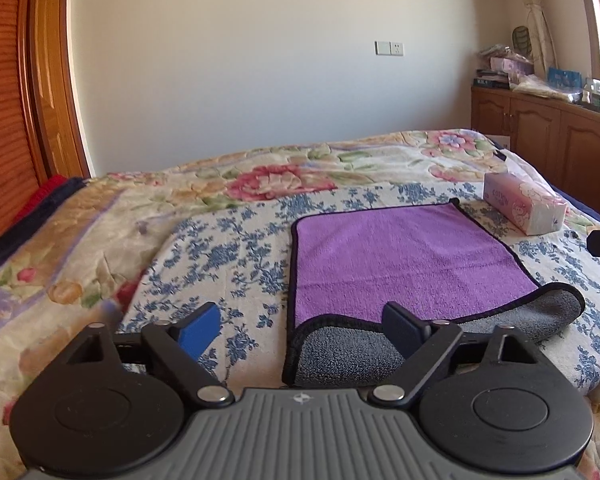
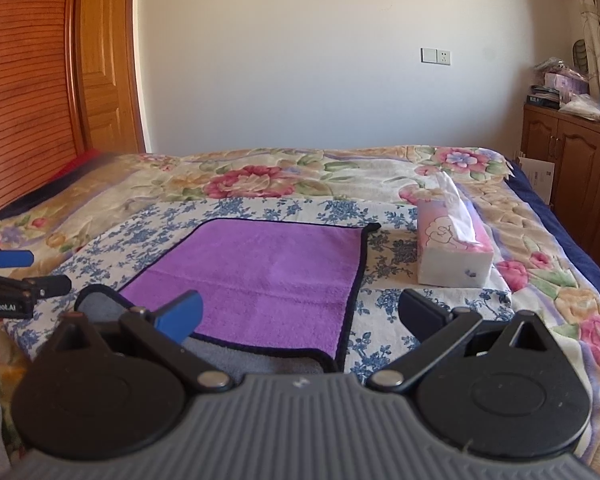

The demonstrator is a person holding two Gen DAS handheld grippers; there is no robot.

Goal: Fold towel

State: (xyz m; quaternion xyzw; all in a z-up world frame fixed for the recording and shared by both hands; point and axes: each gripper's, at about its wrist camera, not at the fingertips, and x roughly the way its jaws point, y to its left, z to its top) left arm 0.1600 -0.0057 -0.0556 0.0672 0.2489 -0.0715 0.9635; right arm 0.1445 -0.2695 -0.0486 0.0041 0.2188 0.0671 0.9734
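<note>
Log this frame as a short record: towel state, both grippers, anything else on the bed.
towel: purple side up, flat on the bed, near edge turned over showing grey
left gripper: open, at the towel's near left corner, holding nothing
right gripper: open, at the near right corner, holding nothing
tissue pack: right of the towel, apart from it

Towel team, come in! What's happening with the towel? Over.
Left hand-held gripper open, right hand-held gripper open, both empty. Purple towel on the bed, near edge turned up showing gray. Tissue box beside towel, not touching.
</note>
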